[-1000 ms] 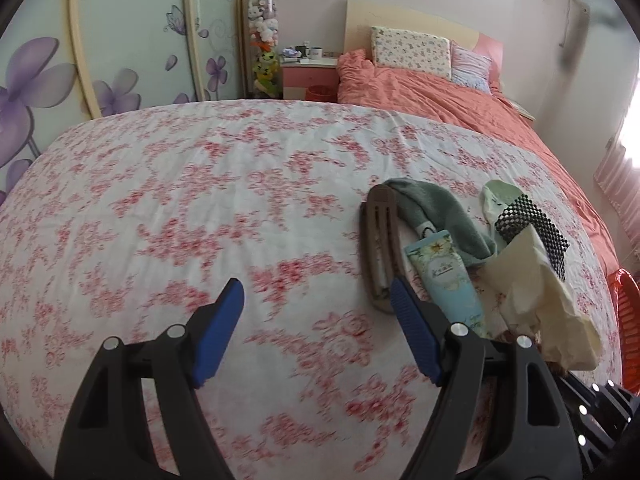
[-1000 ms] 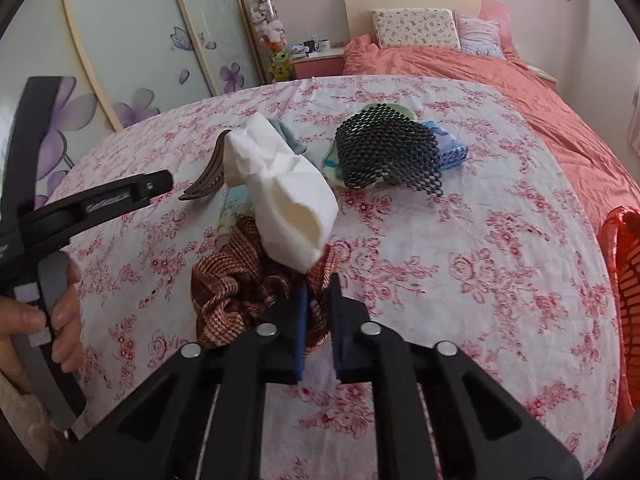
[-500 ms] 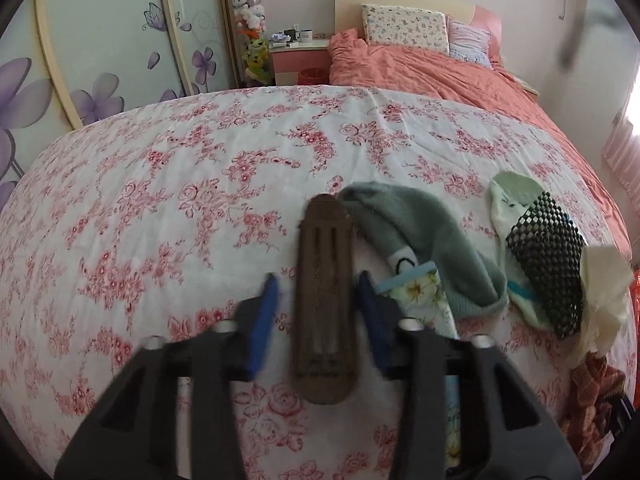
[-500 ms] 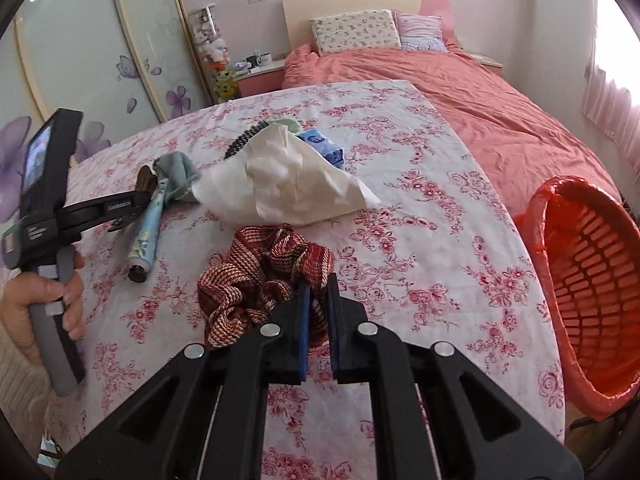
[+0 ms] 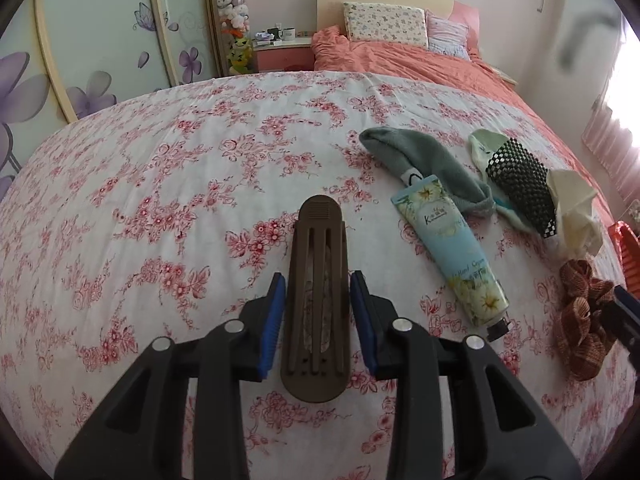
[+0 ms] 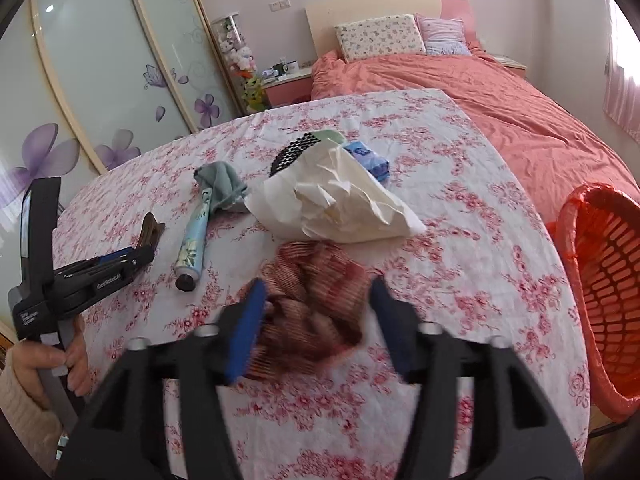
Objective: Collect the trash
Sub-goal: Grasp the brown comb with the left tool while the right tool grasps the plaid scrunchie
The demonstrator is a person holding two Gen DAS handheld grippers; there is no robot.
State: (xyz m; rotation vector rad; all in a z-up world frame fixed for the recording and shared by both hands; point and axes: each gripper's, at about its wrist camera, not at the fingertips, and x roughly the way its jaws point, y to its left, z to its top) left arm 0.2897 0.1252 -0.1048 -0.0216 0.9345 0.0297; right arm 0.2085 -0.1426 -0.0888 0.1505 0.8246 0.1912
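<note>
Presently on hand, one table under a white cloth printed with red flowers (image 5: 160, 200), holding the following.

Item: long brown slotted plastic hair clip (image 5: 318, 240), lying flat. The left gripper (image 5: 318, 292) straddles it. The blue pads sit just beside its long edges, and no firm press shows. The jaws have just been opening a little with the clip between them.

Item: rust-and-cream checked fabric scrunchie (image 6: 312, 320), flat on the cloth. The right gripper (image 6: 319, 286) is blurred and spread wide to either side of it, not pinching. Its jaws have just been opening, with the scrunchie between them.

Item: crumpled white paper wrapper (image 6: 336, 200), probably the trash. It lies loose just beyond the scrunchie and partly over a black mesh piece (image 5: 520, 184).

Item: pale blue floral hand-cream tube (image 5: 452, 252), its crimped end touching a grey sock (image 5: 416, 152).

Item: orange slatted plastic basket lined in red (image 6: 600, 264), off the table's right edge and lower than the top.

Handling note, as a judgement: neither clip nor scrunchie reads as rubbish. The right gripper is nearer both paper and basket, so it should clear the scrunchie and reach on to the wrapper. It should pinch a thick fold, not a loose corner, and lift straight so the mesh is not dragged along. Let go only when well over the basket mouth.
</note>
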